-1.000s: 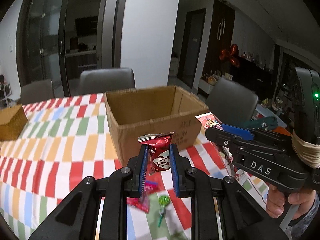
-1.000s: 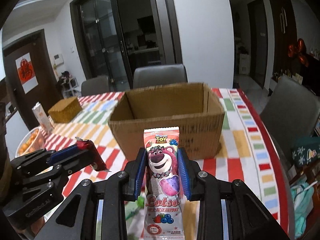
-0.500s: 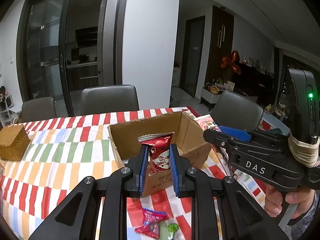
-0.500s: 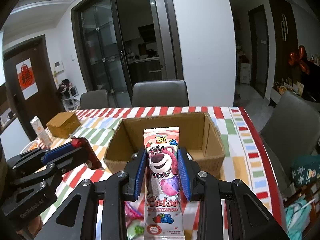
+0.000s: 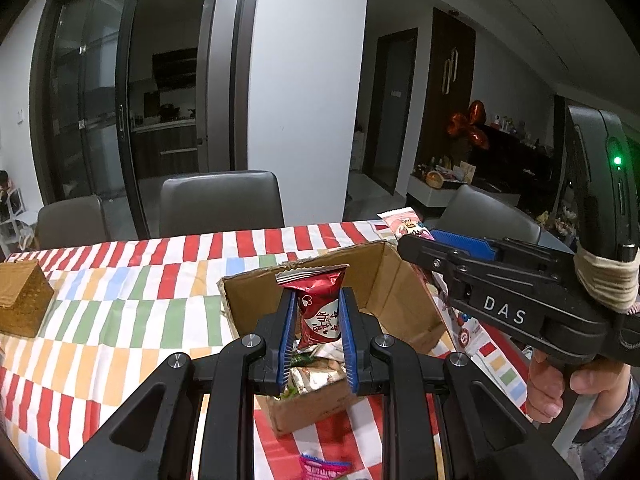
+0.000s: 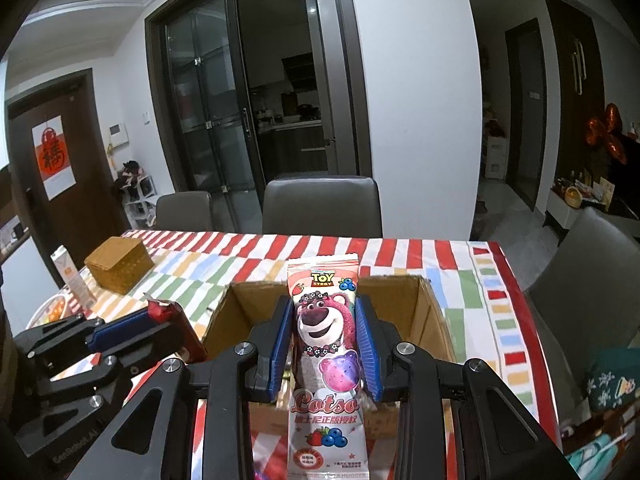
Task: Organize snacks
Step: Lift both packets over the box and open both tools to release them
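I'm looking into a home, in its dining area. A dining table (image 6: pixel 404 248) under a tablecloth checked in red, orange, green and blue fills the foreground, with grey padded chairs (image 6: pixel 322 204) pushed up to its far edge. Behind them dark-framed sliding glass doors (image 6: pixel 208 120) open onto a kitchen, where I can see a counter, a range hood and a tall fridge (image 5: pixel 214 80). A red paper hanging (image 6: pixel 54 158) marks a brown door on one side; on the other a sideboard (image 5: pixel 448 184) carries knick-knacks under foil balloons (image 5: pixel 470 126).
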`<move>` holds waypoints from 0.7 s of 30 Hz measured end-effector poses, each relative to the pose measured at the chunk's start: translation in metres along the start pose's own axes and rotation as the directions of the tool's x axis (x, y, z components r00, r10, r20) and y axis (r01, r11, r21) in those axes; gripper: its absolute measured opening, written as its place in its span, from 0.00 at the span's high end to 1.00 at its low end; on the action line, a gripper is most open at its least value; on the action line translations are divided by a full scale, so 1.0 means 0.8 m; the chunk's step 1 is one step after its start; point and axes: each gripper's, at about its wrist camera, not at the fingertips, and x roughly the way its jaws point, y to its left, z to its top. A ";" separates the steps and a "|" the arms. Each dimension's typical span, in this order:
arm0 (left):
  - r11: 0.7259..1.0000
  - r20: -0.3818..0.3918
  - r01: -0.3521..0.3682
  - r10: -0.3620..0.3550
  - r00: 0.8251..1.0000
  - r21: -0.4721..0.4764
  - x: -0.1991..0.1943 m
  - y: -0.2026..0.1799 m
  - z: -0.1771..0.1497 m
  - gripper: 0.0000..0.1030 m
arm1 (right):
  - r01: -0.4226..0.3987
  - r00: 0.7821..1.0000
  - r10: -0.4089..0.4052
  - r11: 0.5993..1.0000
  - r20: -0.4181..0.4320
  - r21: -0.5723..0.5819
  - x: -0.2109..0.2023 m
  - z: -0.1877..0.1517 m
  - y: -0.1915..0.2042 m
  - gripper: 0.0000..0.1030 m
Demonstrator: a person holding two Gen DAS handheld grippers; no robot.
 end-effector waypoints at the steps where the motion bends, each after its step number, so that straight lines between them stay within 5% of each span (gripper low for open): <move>1: 1.000 -0.003 -0.001 0.001 1.000 0.000 0.005 0.002 0.002 0.79 | -0.001 1.000 0.001 1.000 -0.001 0.000 0.004 0.002 -0.001 0.68; 12: 1.000 -0.046 -0.005 0.006 0.999 0.018 0.055 0.010 0.015 0.77 | 0.002 0.999 -0.002 1.000 -0.033 0.000 0.059 0.012 -0.012 0.68; 15: 0.999 -0.046 -0.029 0.030 0.999 0.015 0.061 0.012 0.017 0.58 | 0.001 0.999 -0.001 1.000 -0.039 0.000 0.070 0.012 -0.012 0.66; 17: 0.999 -0.044 -0.046 0.047 0.998 0.018 0.060 0.013 0.015 0.56 | 0.015 0.999 -0.014 1.000 -0.046 0.006 0.073 0.011 -0.015 0.54; 21: 0.998 -0.052 -0.060 0.061 0.997 0.020 0.052 0.016 0.004 0.53 | 0.037 0.999 -0.037 0.999 -0.040 0.001 0.067 0.003 -0.016 0.52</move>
